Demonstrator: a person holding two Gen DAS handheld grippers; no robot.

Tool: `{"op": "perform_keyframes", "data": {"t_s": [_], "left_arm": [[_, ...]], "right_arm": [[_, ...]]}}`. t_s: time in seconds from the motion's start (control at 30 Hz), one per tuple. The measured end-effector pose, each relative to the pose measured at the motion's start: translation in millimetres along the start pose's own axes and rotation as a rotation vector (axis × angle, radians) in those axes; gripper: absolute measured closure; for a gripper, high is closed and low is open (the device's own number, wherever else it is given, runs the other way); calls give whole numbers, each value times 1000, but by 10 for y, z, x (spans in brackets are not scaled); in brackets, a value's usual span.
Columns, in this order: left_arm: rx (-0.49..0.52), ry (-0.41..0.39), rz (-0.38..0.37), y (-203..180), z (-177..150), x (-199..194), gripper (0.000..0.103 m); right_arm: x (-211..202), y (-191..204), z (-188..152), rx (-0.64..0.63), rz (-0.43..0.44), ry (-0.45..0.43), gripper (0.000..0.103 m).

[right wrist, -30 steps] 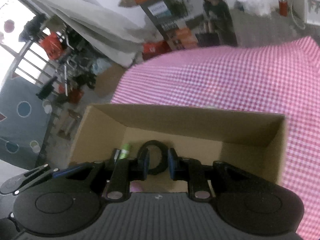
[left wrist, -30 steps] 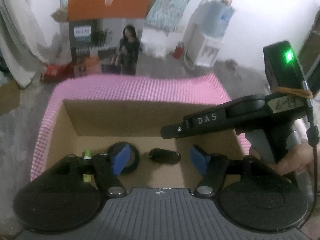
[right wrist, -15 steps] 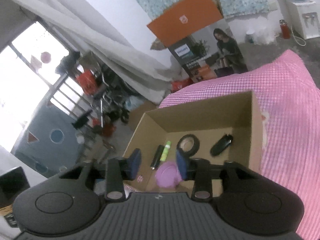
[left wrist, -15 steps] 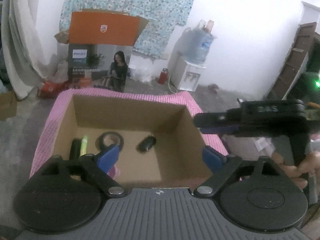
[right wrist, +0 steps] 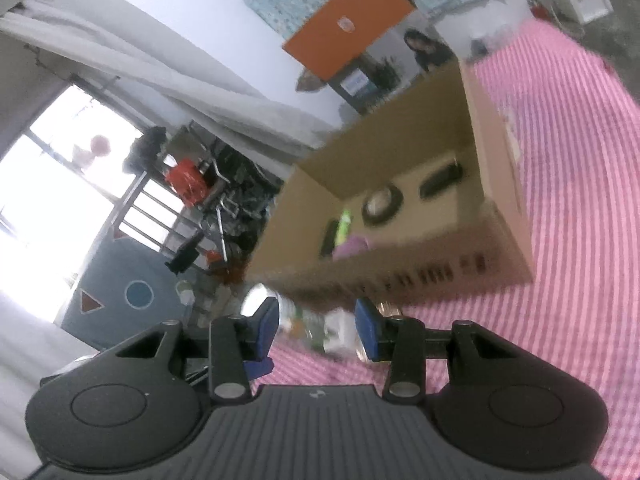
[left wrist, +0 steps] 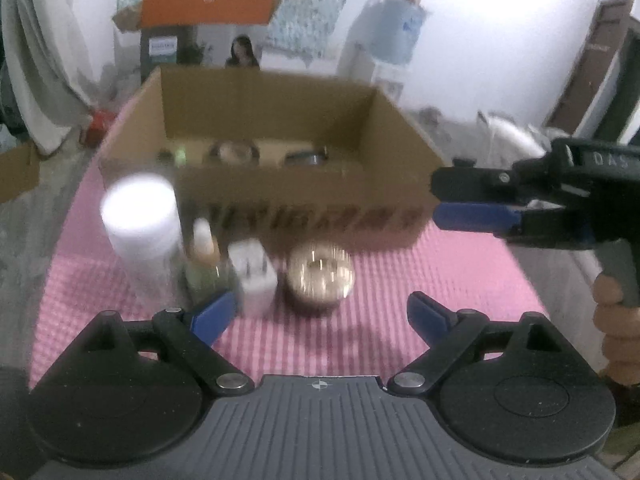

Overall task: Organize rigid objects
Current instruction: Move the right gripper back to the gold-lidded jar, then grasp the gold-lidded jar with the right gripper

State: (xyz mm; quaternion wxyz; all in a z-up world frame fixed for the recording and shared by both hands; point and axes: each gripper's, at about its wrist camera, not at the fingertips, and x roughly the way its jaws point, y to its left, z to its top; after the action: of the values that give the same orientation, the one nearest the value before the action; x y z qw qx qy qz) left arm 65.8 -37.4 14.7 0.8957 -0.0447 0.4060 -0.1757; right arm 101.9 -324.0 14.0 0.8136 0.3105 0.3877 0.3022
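While its jaws stand spread wide and empty, the left gripper [left wrist: 318, 312] faces a row of items on the pink checked cloth [left wrist: 460, 280]: white-capped jar [left wrist: 140, 220] at ten o'clock, small bottle [left wrist: 204, 260], white adapter [left wrist: 256, 276], gold-topped jar [left wrist: 320, 276] at twelve. Beyond stands the cardboard box [left wrist: 280, 200]. At two o'clock, the right gripper [right wrist: 316, 330] is parted too, holding nothing.

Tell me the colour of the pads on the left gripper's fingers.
Blue pads on black arms, clearest in the left wrist view.

Left claw [left wrist: 318, 314] and right claw [right wrist: 316, 330] both agape, empty
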Motion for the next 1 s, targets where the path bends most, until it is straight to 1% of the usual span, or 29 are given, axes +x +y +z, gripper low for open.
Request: {"op": "perform_keyframes", "data": {"t_s": [0.1, 0.17, 0.3, 0.43, 0.57, 0.7, 0.77, 0.9, 1.0], "left_arm": [[5, 16, -15, 21, -96, 105, 9], [16, 10, -16, 9, -142, 149, 9], [56, 15, -17, -33, -170, 261, 11], [116, 25, 0, -100, -188, 393, 17], [184, 48, 50, -206, -195, 534, 27], [247, 58, 62, -310, -217, 617, 33], [256, 59, 61, -335, -205, 653, 36], [250, 60, 82, -321, -172, 727, 37], [236, 60, 83, -284, -146, 743, 37]], "right_arm": [[149, -109, -120, 26, -21, 44, 58], [265, -181, -156, 43, -42, 70, 58], [412, -256, -205, 66, -58, 97, 58], [548, -293, -203, 59, -79, 109, 58], [697, -304, -162, 21, -121, 117, 59], [802, -257, -153, -47, -158, 122, 63], [858, -269, -137, -69, -163, 133, 64], [943, -263, -104, -102, -170, 153, 65], [966, -268, -61, -110, -171, 160, 65]]}}
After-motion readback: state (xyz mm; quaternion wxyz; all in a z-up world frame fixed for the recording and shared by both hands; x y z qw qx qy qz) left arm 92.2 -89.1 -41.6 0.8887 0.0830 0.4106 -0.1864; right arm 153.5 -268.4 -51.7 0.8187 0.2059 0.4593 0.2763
